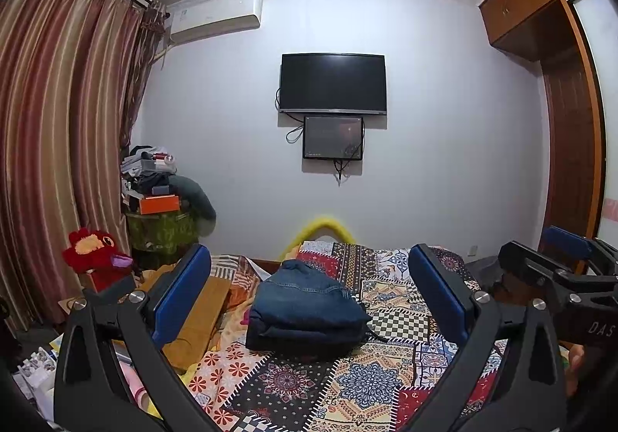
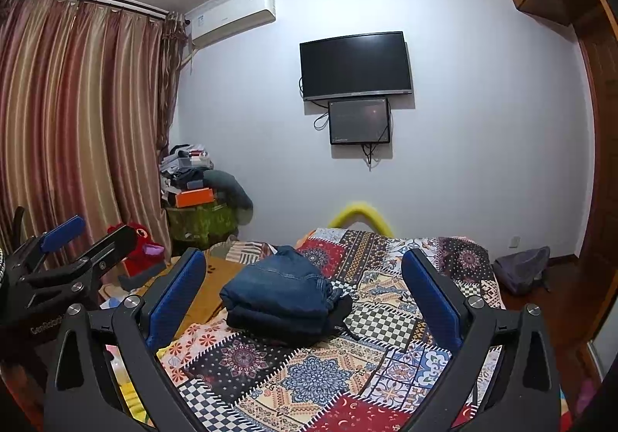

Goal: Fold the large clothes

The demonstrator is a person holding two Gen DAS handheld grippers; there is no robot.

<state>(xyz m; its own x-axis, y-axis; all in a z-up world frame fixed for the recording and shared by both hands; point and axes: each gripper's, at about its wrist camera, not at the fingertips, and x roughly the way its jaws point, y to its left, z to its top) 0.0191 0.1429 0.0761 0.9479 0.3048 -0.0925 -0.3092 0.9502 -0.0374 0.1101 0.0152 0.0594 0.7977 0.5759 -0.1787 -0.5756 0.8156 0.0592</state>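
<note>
A folded blue denim garment (image 1: 305, 306) lies in a compact stack on the patchwork bedspread (image 1: 347, 385), with a dark item under its right edge. It also shows in the right wrist view (image 2: 278, 295). My left gripper (image 1: 309, 300) is open and empty, held above the bed short of the garment. My right gripper (image 2: 303, 296) is open and empty at about the same distance. The right gripper shows at the right edge of the left wrist view (image 1: 556, 258). The left gripper shows at the left edge of the right wrist view (image 2: 85, 235).
An orange-brown blanket (image 1: 201, 312) and clutter lie left of the bed. A red plush toy (image 1: 96, 254) and a piled stand (image 1: 158, 211) sit by the curtains. Two screens (image 1: 332, 84) hang on the far wall. A grey backpack (image 2: 521, 269) lies on the floor at right.
</note>
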